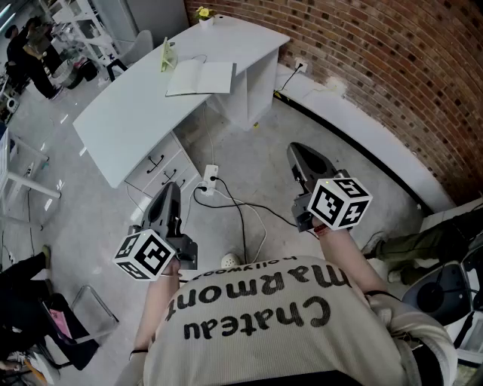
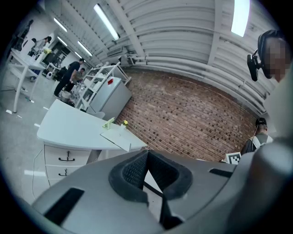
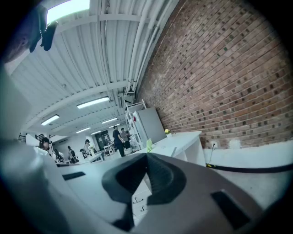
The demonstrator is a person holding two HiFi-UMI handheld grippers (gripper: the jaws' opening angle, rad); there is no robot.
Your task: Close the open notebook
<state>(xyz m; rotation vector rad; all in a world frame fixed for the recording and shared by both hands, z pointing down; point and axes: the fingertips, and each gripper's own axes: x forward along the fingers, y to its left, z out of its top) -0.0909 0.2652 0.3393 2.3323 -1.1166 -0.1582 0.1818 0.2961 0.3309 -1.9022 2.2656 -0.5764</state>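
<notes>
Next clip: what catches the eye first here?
The open pale notebook lies flat on the curved white desk, far across the floor. Nearer, the left hand-held gripper and right hand-held gripper both point toward it, shut and empty, beside a red brick wall.

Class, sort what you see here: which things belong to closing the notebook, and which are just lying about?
For the job: open notebook, the white desk under it, left gripper, right gripper, both shut and empty.

Lying about: green object and yellow flower on the desk, power strip and cables on the floor.
</notes>
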